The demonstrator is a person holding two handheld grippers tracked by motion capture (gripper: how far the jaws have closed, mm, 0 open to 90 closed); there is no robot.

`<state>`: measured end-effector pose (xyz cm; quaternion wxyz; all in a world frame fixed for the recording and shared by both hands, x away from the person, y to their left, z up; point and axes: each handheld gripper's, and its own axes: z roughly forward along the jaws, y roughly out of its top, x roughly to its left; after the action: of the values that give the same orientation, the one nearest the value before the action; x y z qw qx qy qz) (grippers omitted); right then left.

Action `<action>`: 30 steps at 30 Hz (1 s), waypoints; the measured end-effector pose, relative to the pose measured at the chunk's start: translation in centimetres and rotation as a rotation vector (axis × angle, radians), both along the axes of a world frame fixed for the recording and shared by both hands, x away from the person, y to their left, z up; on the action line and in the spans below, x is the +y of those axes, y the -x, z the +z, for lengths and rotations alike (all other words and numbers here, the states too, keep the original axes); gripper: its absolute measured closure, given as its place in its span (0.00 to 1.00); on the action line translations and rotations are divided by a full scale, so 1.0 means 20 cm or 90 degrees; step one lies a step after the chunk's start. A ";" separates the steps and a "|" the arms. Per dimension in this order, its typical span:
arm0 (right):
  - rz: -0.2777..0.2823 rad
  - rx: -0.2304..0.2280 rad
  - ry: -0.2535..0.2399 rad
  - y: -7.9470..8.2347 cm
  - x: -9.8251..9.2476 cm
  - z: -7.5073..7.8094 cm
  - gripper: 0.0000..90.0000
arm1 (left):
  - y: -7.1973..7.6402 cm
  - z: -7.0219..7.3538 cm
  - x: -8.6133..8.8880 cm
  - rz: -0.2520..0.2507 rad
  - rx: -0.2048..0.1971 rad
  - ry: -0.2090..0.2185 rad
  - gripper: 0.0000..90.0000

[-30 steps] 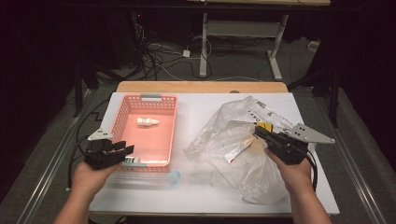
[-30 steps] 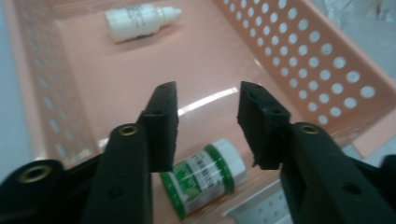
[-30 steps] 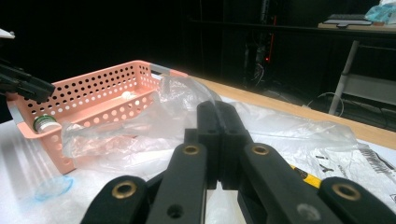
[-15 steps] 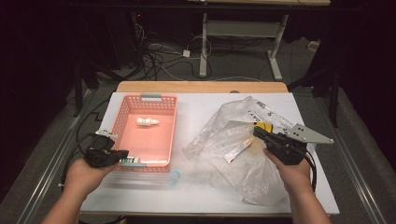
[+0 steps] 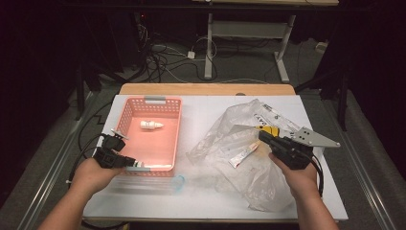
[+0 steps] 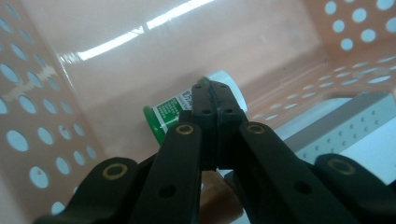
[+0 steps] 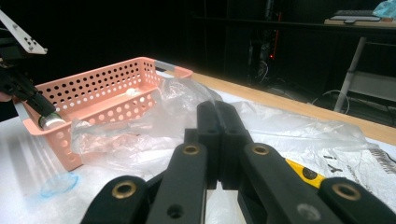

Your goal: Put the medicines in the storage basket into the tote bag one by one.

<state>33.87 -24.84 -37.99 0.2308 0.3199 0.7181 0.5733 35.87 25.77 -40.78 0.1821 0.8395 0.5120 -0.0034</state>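
Left hand-held gripper [image 5: 125, 161]: jaws closed, at the near rim of the pink basket [image 5: 168, 109]; a green-labelled tube [image 6: 173, 109] lies just beyond its tips, whether pinched cannot be told. Risk: tube tips back over the rim onto the tabletop [image 5: 201, 196]. Right hand-held gripper [image 5: 268, 139]: jaws shut, empty, over the clear plastic bag [image 5: 230, 136]. Farther in the basket: small white bottle [image 5: 151, 126], well apart from the left hand-held gripper.

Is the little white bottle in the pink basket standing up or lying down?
Lying down. The high view shows the white bottle resting on its side on the pink basket floor.
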 end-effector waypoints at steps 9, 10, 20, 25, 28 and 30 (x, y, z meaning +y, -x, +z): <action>0.001 0.000 0.000 0.00 0.00 0.00 1.00 | -0.06 0.00 -0.03 -0.033 0.047 -0.049 0.98; 0.001 0.000 0.000 0.00 0.00 0.00 1.00 | -0.07 0.00 -0.04 -0.038 0.049 -0.052 0.98; -0.002 0.002 -0.003 0.00 0.00 0.00 1.00 | -0.17 0.07 -0.04 0.025 -0.086 0.004 0.98; -0.001 0.001 -0.001 -0.01 -0.01 0.00 1.00 | -0.18 0.06 -0.04 0.043 -0.122 -0.011 0.74; 0.000 -0.001 0.002 -0.01 0.00 0.00 1.00 | -0.22 0.06 -0.04 0.083 -0.121 -0.011 0.48; 0.001 0.000 0.003 0.00 0.00 0.00 1.00 | -0.26 0.04 -0.04 0.102 -0.120 -0.002 0.45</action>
<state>33.93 -24.76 -38.01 0.2312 0.3185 0.7195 0.5722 41.01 25.04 -39.92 0.2275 0.7929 0.5579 0.0912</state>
